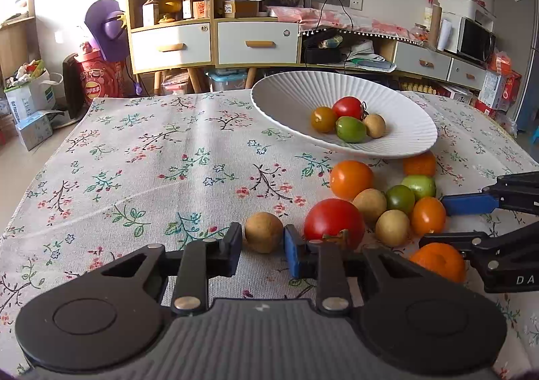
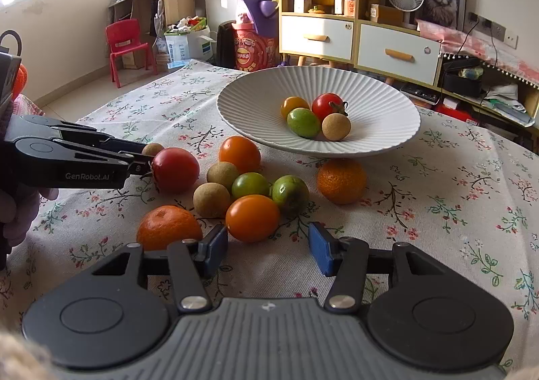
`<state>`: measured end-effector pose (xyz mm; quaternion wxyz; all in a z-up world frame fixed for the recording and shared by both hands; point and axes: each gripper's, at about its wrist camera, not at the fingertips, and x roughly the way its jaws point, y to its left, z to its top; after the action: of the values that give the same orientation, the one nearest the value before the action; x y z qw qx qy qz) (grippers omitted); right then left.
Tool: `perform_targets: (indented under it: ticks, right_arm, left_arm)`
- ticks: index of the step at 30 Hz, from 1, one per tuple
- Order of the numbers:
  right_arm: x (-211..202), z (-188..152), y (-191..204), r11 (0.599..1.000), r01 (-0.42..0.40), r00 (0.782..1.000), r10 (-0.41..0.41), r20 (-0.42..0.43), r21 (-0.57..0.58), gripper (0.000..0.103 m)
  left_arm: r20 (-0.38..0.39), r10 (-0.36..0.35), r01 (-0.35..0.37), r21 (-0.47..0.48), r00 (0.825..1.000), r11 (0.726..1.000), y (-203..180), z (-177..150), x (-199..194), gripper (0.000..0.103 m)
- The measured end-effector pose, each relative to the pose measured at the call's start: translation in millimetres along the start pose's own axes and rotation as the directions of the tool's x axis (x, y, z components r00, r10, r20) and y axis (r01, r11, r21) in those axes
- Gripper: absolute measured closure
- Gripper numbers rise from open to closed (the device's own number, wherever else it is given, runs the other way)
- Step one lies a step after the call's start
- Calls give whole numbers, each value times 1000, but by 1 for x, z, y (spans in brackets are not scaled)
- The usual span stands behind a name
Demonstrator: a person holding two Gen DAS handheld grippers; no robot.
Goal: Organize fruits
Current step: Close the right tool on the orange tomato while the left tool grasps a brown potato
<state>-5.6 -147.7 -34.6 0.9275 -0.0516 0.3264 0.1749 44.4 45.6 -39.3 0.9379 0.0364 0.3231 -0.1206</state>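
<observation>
A white ribbed bowl [image 1: 397, 141] [image 2: 377, 141] holds several small fruits: a red tomato [image 1: 348, 107], a yellow one, a green one and a brown longan. A pile of loose fruits lies on the flowered cloth in front of it. My left gripper [image 1: 262, 247] is open, its jaws on either side of a brown longan [image 1: 263, 231], beside a large red tomato [image 1: 333, 220] [image 2: 175, 169]. My right gripper [image 2: 267, 248] is open, just short of an orange tomato [image 2: 252, 217], with a mandarin [image 2: 166, 227] at its left finger.
A second mandarin [image 2: 341, 180] sits under the bowl's rim. The table edge runs at the far side; beyond it stand a shelf unit with drawers [image 1: 215, 43], a red chair [image 2: 129, 46] and boxes on the floor.
</observation>
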Motion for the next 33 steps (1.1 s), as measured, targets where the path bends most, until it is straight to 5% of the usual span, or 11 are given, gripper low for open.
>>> perform_targets:
  ticks: [15,33]
  right_arm:
    - [2,7,3,999,-33,999,33,4,22,70]
    - [-5,10,0,998,-35,999,37,-23,58,71]
  left_arm:
    - [-22,10,-11,-34,1000,999,-1,2,-2,76]
    - [-73,4,-13,-129,997,992,5,8,-13,76]
